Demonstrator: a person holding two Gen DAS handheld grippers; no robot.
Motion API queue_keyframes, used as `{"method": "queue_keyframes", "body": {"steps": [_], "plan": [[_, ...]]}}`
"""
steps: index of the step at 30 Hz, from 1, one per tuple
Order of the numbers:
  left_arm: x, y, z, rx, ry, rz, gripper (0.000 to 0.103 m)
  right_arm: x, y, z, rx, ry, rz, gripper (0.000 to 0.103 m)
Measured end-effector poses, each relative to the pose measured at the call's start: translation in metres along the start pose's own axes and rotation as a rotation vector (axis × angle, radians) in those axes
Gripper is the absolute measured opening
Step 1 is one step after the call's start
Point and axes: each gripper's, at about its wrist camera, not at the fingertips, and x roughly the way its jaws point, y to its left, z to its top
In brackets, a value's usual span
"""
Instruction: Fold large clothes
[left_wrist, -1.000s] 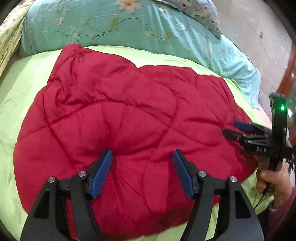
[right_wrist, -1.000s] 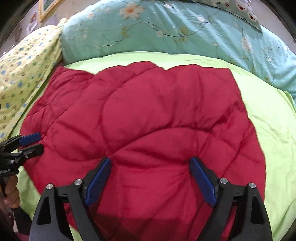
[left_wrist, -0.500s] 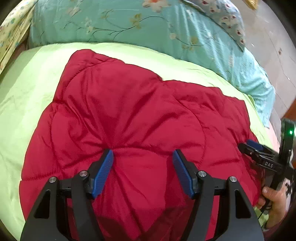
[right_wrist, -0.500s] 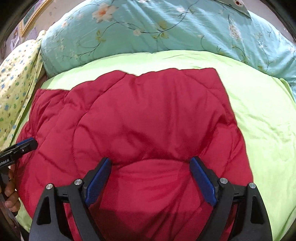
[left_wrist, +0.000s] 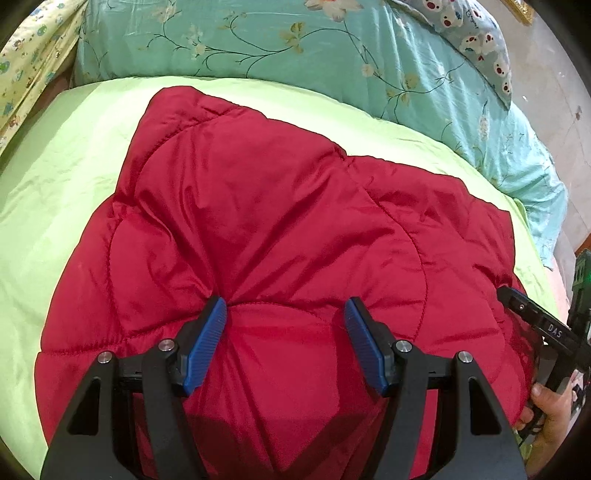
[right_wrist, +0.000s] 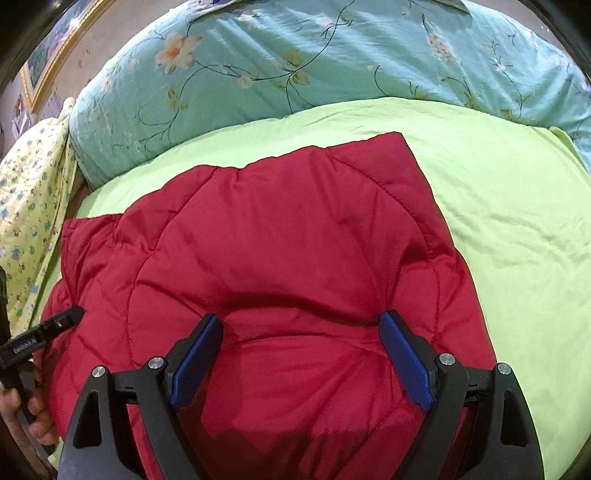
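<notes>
A red quilted padded garment (left_wrist: 277, 203) lies spread on a light green sheet (left_wrist: 55, 184). My left gripper (left_wrist: 284, 306) is shut on a thick bulge of its near edge, and the fabric puckers at the left blue pad (left_wrist: 207, 339). My right gripper (right_wrist: 301, 319) grips a wider bulge of the same garment (right_wrist: 277, 240) in the same way. In the left wrist view the right gripper (left_wrist: 532, 317) shows at the garment's right edge, held by a hand (left_wrist: 550, 410). In the right wrist view the left gripper's tip (right_wrist: 55, 325) shows at the left edge.
A teal floral duvet (left_wrist: 295, 44) is bunched along the far side of the green sheet (right_wrist: 517, 221). Yellow patterned fabric (right_wrist: 29, 206) hangs at the left. A cartoon-print pillow (left_wrist: 472, 33) lies at the far right, with pale floor (left_wrist: 546, 92) beyond. A gold picture frame (right_wrist: 44, 66) leans at the far left.
Both grippers have shifted and rolled while keeping their hold. The garment looks more bunched and narrower, with more green sheet showing around it. Each view shows the other gripper lower at its edge.
</notes>
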Motion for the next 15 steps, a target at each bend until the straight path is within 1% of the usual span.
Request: {"method": "queue_keyframes", "body": {"steps": [4,5,7,9,11,15], "plan": [[0.002,-0.003,0.004,-0.021,0.005,0.028,0.067,0.0,-0.006,0.0,0.023,-0.01,0.017,0.088],[-0.001,-0.005,0.004,-0.04,0.005,0.049,0.067,0.0,-0.006,0.0,0.024,-0.014,0.018,0.088],[-0.01,-0.009,0.004,-0.065,-0.016,0.079,0.066,0.001,-0.008,-0.001,0.023,-0.024,0.017,0.088],[-0.026,-0.016,-0.002,-0.08,-0.051,0.076,0.067,0.001,-0.012,-0.002,0.034,-0.03,0.02,0.088],[-0.037,-0.024,-0.009,-0.051,-0.053,0.066,0.067,0.0,-0.018,-0.002,0.057,-0.038,0.033,0.088],[-0.056,-0.041,-0.024,0.029,-0.055,0.078,0.067,-0.002,-0.023,-0.003,0.07,-0.047,0.052,0.088]]}}
